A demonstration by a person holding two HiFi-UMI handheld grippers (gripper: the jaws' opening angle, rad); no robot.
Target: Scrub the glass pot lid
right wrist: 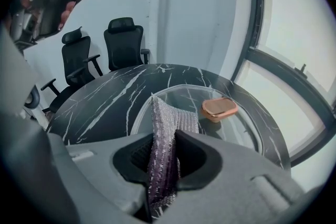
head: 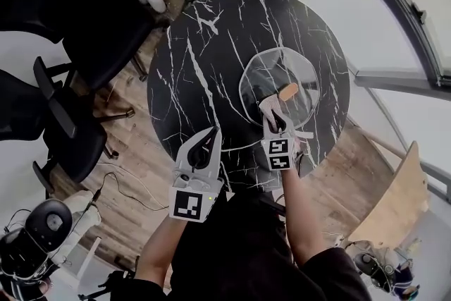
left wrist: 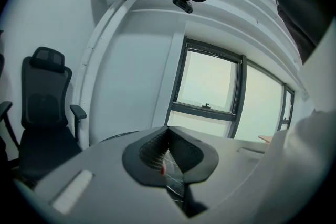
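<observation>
The glass pot lid lies flat on the right half of the round black marble table; its copper-coloured knob sits near the middle. My right gripper hovers over the lid's near rim, shut on a silvery mesh scrub cloth. In the right gripper view the cloth stands up between the jaws, with the lid and knob just beyond. My left gripper is held above the table's near edge, left of the lid, tilted upward, jaws together and holding nothing.
Black office chairs stand left of the table on the wooden floor, two of them also behind the table in the right gripper view. Windows curve along the right. Cables trail by my feet. A wooden board leans at lower right.
</observation>
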